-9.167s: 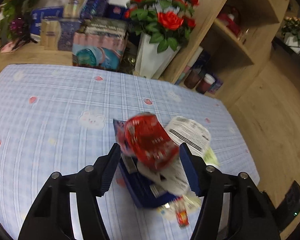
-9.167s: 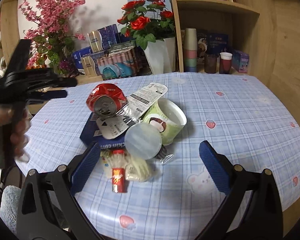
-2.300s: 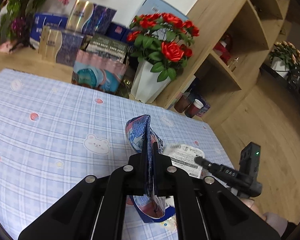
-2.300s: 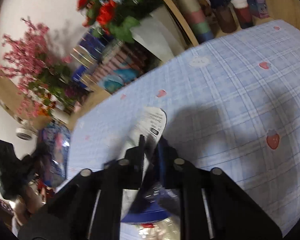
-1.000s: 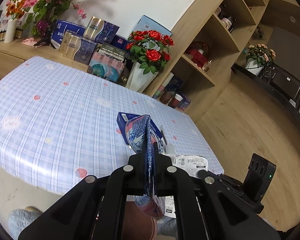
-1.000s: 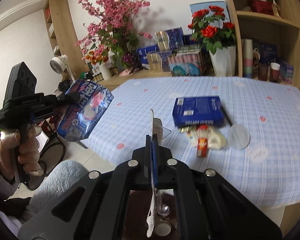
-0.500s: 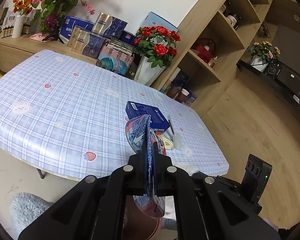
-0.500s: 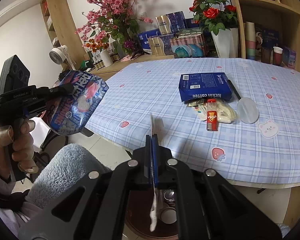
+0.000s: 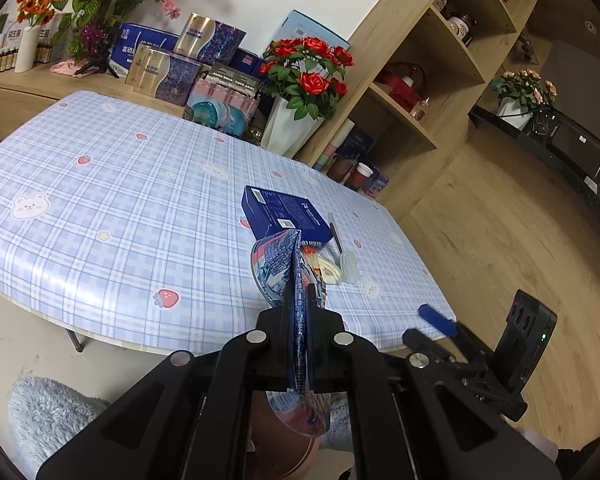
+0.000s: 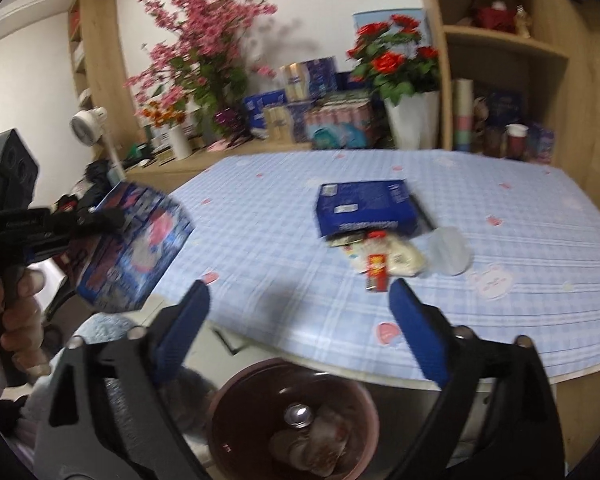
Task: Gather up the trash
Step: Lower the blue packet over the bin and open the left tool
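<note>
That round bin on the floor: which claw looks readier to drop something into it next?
The left claw, probably. It is shut on the blue snack bag, held off the table near the bin. The right claw is open with nothing between its fingers, directly above the bin.

I see a blue-and-pink snack bag (image 10: 134,246) held off the table's edge at nine o'clock in the right wrist view. On the cloth, a dark blue box (image 10: 366,208) lies flat at one o'clock. Touching its near edge sit a pale wrapper (image 10: 400,256) and a small red packet (image 10: 377,270), with a clear round lid (image 10: 448,252) just beside them. The brown trash bin (image 10: 296,420) stands at six o'clock, scraps inside.
</note>
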Demonstrator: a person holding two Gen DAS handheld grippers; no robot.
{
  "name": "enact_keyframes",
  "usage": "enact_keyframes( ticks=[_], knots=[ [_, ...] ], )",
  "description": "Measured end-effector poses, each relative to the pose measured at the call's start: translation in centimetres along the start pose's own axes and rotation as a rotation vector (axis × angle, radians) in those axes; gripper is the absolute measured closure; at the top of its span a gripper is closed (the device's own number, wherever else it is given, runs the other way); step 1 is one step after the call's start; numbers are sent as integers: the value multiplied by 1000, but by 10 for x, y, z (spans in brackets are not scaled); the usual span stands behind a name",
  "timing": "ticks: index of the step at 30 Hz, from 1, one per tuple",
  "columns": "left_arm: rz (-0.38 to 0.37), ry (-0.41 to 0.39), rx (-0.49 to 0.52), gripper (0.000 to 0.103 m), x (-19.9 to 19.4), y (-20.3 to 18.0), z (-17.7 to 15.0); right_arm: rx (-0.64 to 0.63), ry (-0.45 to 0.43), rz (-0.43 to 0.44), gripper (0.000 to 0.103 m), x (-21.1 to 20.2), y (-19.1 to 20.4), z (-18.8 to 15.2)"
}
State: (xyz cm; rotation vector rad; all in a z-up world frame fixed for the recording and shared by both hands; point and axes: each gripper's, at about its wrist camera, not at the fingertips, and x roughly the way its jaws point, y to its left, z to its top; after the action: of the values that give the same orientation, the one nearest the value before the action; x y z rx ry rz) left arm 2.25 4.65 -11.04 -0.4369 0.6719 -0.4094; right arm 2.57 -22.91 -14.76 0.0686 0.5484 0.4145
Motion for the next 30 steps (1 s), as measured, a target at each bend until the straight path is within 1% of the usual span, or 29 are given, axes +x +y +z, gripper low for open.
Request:
enact_keyframes(
  ticks=[4, 8, 20, 24, 25, 26, 27, 28, 29, 30],
  knots=[
    [0, 20, 4, 98, 6, -1, -6, 31, -45, -66, 6, -6, -11, 0],
    [0, 42, 15, 98, 12, -5, -12, 46, -75, -102, 6, -12, -20, 0],
    [-21, 148, 57, 98, 39, -19, -37, 84, -70, -135, 6, -13, -37, -6],
    [-40, 180, 59, 98, 46, -21, -42, 92, -67, -141, 6, -13, -40, -7],
    [-46, 186, 56, 93, 47, -21, -42, 92, -66, -142, 6, -13, -41, -7],
    [-55, 190, 52, 85, 48, -20, -42, 93, -63, -143, 6, -13, -41, -8],
    [-61, 191, 48, 79, 49, -20, -43, 96, -61, -143, 6, -12, -42, -9],
    [-63, 190, 48, 68, 49, -20, -42, 99, -60, -142, 6, -12, -42, -9],
    [-68, 187, 49, 61, 48, -20, -43, 102, -61, -140, 6, -12, -43, -9],
    [-68, 186, 51, 59, 48, -21, -43, 106, -64, -140, 6, -13, -43, -9]
  ],
)
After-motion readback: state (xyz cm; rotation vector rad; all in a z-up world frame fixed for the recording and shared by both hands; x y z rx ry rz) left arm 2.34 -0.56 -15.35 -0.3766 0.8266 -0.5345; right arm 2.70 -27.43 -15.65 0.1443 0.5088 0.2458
